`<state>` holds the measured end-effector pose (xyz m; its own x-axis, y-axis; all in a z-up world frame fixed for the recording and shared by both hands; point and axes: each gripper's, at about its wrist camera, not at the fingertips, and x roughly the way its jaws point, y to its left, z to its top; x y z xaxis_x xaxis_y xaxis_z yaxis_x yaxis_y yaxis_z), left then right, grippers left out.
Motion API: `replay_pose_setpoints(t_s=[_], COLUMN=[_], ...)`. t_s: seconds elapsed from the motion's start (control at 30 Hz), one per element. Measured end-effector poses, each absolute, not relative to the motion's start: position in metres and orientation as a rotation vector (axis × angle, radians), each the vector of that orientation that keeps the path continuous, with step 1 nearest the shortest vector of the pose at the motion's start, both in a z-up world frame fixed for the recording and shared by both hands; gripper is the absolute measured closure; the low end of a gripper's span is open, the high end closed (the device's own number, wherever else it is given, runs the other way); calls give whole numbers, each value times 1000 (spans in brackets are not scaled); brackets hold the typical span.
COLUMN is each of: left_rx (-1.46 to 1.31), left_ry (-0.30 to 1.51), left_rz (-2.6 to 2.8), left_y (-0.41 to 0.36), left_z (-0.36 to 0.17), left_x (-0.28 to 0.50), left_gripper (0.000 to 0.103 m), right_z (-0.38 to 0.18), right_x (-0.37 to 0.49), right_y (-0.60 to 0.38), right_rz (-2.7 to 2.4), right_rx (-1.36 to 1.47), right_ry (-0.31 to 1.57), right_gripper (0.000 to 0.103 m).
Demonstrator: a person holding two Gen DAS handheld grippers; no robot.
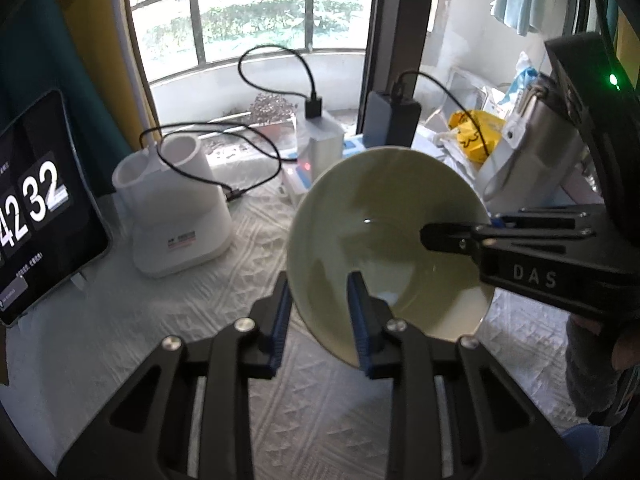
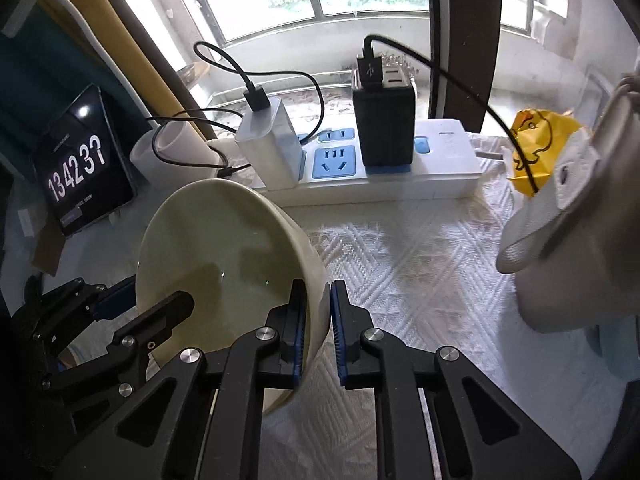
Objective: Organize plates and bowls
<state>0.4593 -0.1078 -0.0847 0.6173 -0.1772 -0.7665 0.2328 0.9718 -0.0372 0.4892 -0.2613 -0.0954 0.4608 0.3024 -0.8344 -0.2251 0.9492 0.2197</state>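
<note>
White "DAS" lettering on right tool (image 1: 456,232) gripping pale-green bowl (image 1: 384,240).

We see both wrist views look closely along their jaws toward the window (image 1: 248,24), sharing the bowl (image 1: 384,240), desk (image 1: 160,320) and clock tablet (image 2: 80,160).

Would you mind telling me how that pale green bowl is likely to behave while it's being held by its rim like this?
The bowl looks glazed and glossy, so it may be slippery between the pads. It appears rigid ceramic, probably fragile if dropped. It is tilted, with the right gripper and left gripper each straddling the rim, so it could pivot if one lets go.
</note>
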Motion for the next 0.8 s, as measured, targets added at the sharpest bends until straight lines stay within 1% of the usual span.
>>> replay_pose_setpoints(t_s=[0.3,0.8], left_rx=[86,100], left_ry=[823,742], left_rz=[-253,-294], left_y=[-111,-119], left_z=[-58,-9], left_x=[437,391], left_gripper=[74,74], right_z=[-77,-21], right_x=[469,420], right_y=[-264,-281], right_rz=[330,314], right_rx=[85,125], right_ry=[1006,955], right_gripper=[90,90])
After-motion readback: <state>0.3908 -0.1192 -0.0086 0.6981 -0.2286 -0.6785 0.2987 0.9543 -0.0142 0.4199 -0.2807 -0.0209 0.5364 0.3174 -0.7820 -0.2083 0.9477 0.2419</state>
